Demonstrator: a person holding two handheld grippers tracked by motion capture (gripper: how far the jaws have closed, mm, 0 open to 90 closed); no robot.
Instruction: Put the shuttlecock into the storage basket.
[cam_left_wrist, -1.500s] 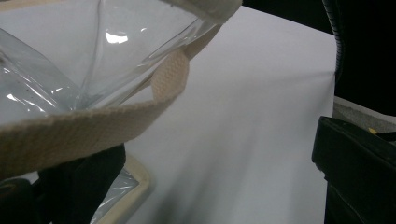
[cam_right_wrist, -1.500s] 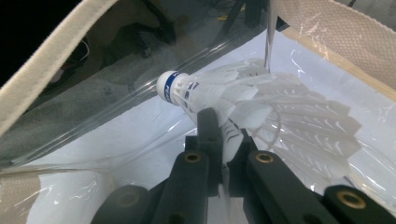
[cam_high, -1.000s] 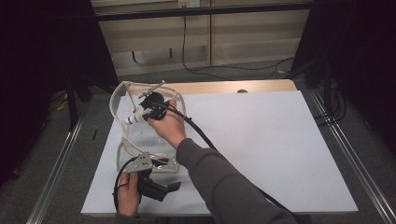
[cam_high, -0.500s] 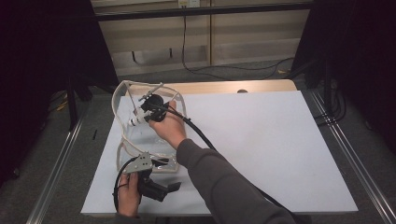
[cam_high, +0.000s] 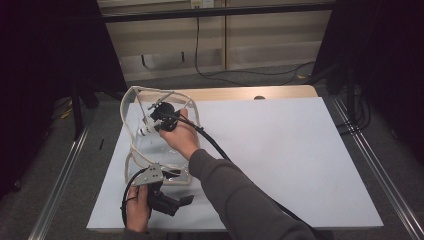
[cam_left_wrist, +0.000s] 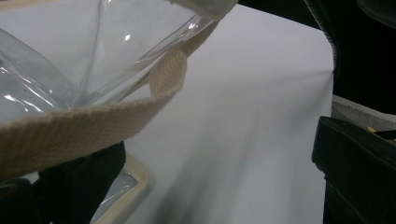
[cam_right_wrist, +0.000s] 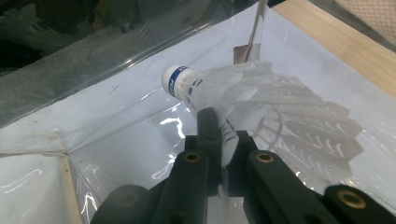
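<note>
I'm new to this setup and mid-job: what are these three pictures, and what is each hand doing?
A person works with a hand-held two-jaw tool in each hand. The high view looks down on the white table. The other two cameras ride on the tools. The right tool is shut on a white shuttlecock, inside a clear plastic bag with cream webbing edges. The left tool is at the bag's near edge; its view shows the cream strap across its left jaw.

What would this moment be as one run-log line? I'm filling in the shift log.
right claw: shut on shuttlecock, inside clear bag | left claw: holds bag's near webbing rim | surface: white table sheet | shuttlecock not yet released
</note>
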